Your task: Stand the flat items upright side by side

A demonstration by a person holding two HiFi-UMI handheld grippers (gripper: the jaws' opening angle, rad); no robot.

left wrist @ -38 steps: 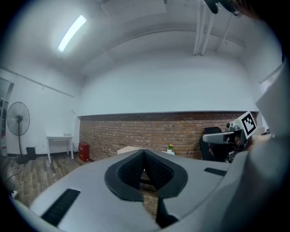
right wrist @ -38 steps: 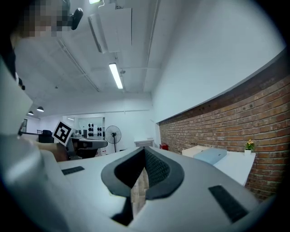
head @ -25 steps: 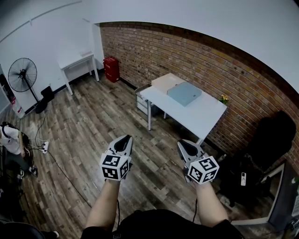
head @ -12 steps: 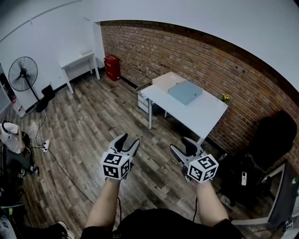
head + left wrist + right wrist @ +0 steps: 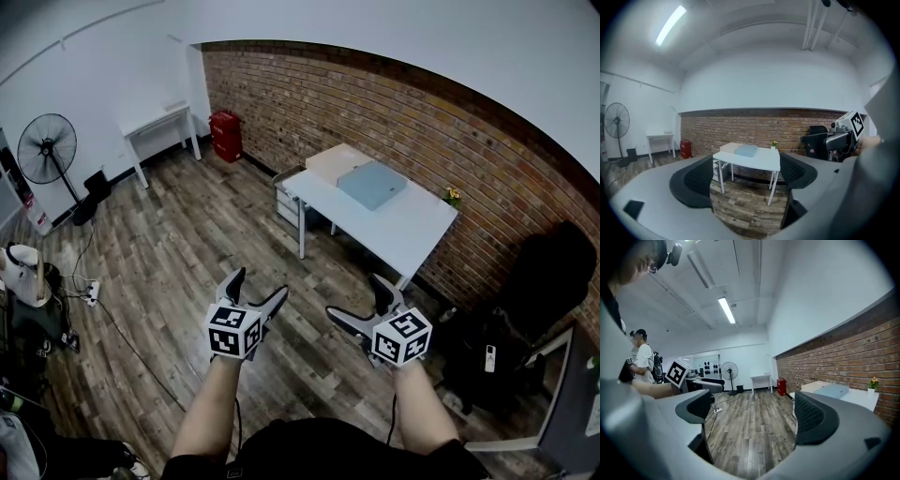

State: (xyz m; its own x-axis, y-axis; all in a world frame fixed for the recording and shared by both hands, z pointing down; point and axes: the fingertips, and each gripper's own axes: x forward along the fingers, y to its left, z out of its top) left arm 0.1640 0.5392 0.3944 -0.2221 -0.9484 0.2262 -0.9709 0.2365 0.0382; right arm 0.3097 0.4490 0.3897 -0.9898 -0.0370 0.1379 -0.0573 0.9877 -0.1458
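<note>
The black-jawed left gripper (image 5: 258,285) has just been opened wide, with nothing between its jaws; so has the right gripper (image 5: 355,296). The flat beige box (image 5: 330,163) and flat pale-blue box (image 5: 373,186) are seen lying on the white table (image 5: 412,234) well ahead, which should be approached squarely before anything is gripped.

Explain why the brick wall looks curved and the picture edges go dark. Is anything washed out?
Head view: the wide lens bows the brick wall into an arc. Left gripper view: the rounded frame darkens at the corners, and the ceiling light blows out to white. Right gripper view: same round darkening; its ceiling lamp glares.
</note>
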